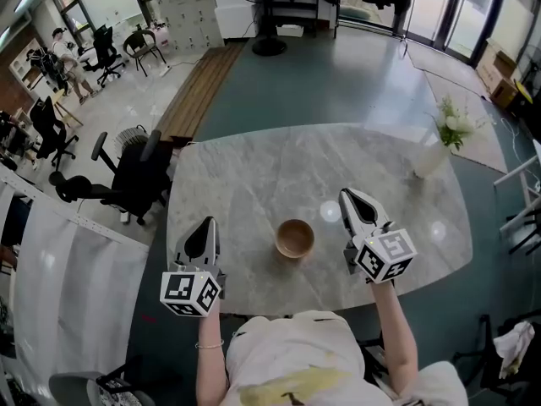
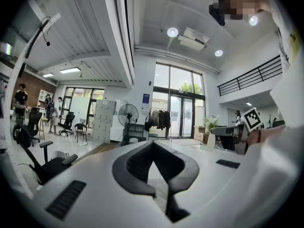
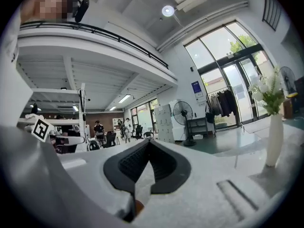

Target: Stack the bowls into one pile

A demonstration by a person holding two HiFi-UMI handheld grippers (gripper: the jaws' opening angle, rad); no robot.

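Observation:
A brown wooden bowl (image 1: 295,237) stands on the grey marble table (image 1: 254,176) near its front edge; I cannot tell whether more bowls are nested in it. My left gripper (image 1: 207,221) hovers to the bowl's left, pointing level across the table, and its jaws are shut with nothing between them (image 2: 153,144). To the bowl's right my right gripper (image 1: 347,193) is also shut and empty (image 3: 148,141). Neither gripper touches the bowl. Neither gripper view shows the bowl clearly.
A white vase with white flowers (image 1: 439,146) stands at the table's far right, and the right gripper view shows this vase (image 3: 271,127) too. A black office chair (image 1: 127,176) sits off the table's left edge. A floor fan (image 1: 269,7) stands beyond the table.

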